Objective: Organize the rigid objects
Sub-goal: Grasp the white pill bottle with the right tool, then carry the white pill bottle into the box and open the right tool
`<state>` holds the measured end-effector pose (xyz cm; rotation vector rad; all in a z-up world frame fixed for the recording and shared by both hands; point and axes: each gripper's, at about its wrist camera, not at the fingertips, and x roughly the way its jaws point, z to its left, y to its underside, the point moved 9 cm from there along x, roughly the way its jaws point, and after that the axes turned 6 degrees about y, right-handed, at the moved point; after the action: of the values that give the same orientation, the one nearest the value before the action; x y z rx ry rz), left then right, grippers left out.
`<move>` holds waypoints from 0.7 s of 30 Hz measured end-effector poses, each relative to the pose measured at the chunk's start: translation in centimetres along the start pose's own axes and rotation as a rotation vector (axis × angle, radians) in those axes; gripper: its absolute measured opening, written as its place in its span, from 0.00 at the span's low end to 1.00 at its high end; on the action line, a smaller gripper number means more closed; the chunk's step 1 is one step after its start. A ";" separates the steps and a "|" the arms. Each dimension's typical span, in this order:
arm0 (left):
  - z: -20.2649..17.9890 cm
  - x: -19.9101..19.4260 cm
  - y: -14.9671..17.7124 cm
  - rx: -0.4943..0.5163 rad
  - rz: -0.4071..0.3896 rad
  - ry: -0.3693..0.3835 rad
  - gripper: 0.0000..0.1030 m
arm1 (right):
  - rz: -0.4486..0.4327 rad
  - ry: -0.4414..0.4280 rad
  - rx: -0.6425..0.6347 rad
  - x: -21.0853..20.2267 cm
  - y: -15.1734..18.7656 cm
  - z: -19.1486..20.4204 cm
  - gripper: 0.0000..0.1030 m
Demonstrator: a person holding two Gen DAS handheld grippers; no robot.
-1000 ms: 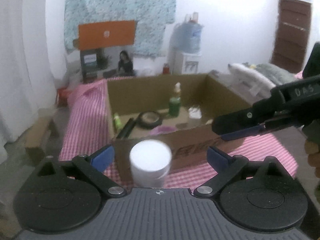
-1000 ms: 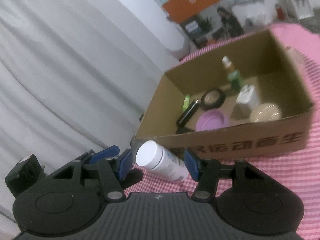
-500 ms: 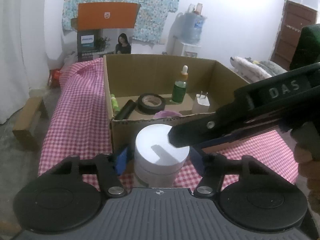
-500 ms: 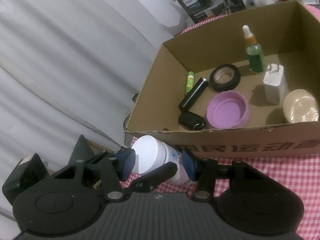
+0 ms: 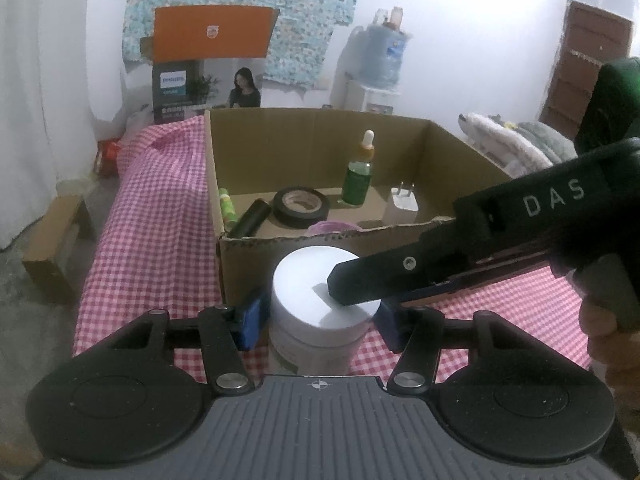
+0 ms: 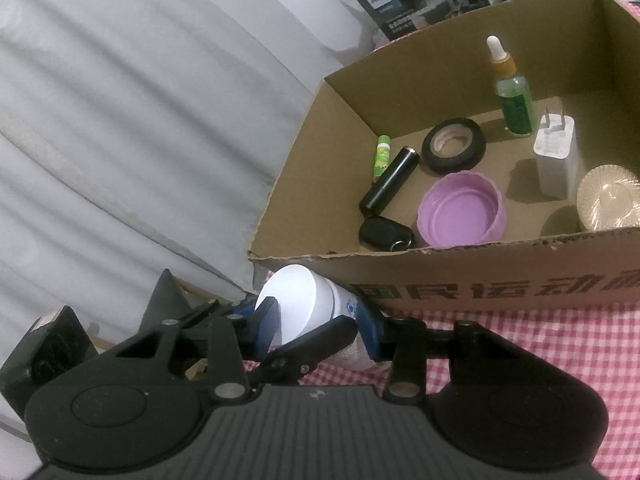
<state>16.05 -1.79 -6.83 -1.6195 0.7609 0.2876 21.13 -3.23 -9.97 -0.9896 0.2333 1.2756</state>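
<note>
Left wrist view has the left gripper [image 5: 318, 318] closing, its 2 blue pads at 9 and 3 o'clock of a white-lidded jar [image 5: 320, 300] standing on the pink checked cloth [image 5: 152, 240]; whether they press it I cannot tell. Right gripper [image 6: 316, 330], also closing, has that jar [image 6: 308, 312] between its blue pads near the lid, and contact is unclear. At 12 o'clock, just beyond the jar, the cardboard box [image 6: 480, 280] holds a dropper bottle [image 6: 514, 100], tape roll [image 6: 454, 146] and purple lid [image 6: 460, 210].
</note>
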 end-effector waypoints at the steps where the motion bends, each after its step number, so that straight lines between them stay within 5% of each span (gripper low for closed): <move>1: -0.1 -0.1 0.0 -0.002 -0.002 -0.002 0.54 | -0.003 0.002 -0.004 -0.1 0.0 0.0 0.44; 21: -4.1 -6.4 -2.0 0.067 -0.103 -0.034 0.52 | -0.093 -0.064 -0.051 -6.2 1.9 4.0 0.44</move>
<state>11.52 -3.65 -0.70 -1.5806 0.6520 0.2131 15.94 -4.69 -4.54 -0.9898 0.1047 1.2314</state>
